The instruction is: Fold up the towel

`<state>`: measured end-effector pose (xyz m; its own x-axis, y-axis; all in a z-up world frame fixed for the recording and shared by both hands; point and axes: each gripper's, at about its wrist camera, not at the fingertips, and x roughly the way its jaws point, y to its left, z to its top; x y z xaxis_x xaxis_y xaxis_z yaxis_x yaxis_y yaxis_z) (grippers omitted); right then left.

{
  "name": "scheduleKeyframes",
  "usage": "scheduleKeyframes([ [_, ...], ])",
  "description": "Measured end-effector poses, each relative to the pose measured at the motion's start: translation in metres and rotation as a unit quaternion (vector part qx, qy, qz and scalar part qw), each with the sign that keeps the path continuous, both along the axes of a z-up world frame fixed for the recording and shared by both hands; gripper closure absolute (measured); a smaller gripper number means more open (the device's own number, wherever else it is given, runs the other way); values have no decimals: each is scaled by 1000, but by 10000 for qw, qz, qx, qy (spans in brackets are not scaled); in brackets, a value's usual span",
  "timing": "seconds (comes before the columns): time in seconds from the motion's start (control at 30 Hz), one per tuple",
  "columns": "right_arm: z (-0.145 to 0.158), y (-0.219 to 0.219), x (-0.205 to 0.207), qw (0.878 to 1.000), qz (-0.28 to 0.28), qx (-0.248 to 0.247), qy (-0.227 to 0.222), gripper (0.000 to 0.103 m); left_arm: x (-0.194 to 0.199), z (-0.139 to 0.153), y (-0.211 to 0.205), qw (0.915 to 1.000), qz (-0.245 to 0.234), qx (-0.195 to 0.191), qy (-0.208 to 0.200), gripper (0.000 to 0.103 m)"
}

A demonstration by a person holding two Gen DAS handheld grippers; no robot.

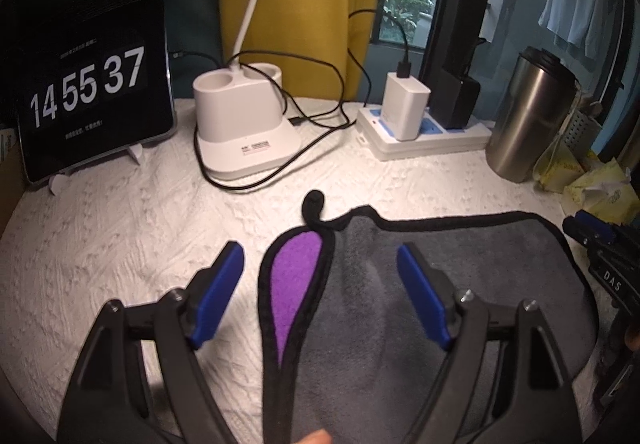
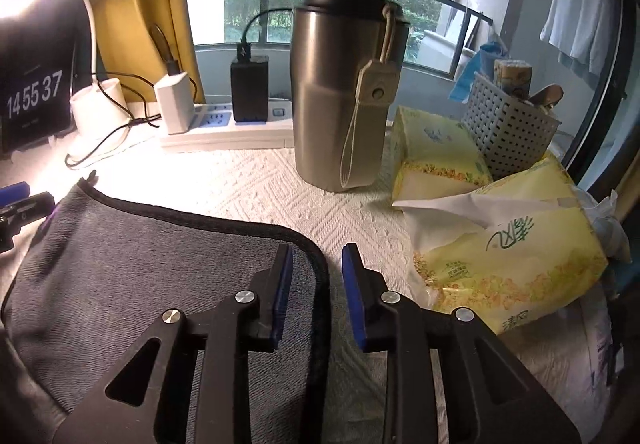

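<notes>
A grey towel (image 1: 460,272) with black trim lies on the white textured tablecloth; its left edge is turned over and shows a purple underside (image 1: 294,276). My left gripper (image 1: 320,268) is open wide, its blue pads either side of that turned edge, just above it. In the right wrist view the same towel (image 2: 140,268) lies flat. My right gripper (image 2: 318,280) is partly open and straddles the towel's right black-trimmed edge at its far right corner, not clamped on it. The right gripper also shows at the left wrist view's right edge (image 1: 600,244).
At the back stand a tablet clock (image 1: 88,92), a white lamp base (image 1: 244,124) with black cables, a power strip (image 1: 420,132) with chargers, and a steel tumbler (image 2: 344,92). Yellow tissue packs (image 2: 508,252) and a grey basket (image 2: 508,128) sit to the right.
</notes>
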<state>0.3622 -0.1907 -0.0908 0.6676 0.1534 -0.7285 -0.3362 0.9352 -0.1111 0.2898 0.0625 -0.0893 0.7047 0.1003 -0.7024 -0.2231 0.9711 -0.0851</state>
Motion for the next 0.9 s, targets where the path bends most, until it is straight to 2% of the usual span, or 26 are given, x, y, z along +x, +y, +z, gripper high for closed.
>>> scheduleKeyframes([
  [0.9,49,2,-70,9990,112,76,-430,76,-62,47,-15,9988,-257,-15,-408,22],
])
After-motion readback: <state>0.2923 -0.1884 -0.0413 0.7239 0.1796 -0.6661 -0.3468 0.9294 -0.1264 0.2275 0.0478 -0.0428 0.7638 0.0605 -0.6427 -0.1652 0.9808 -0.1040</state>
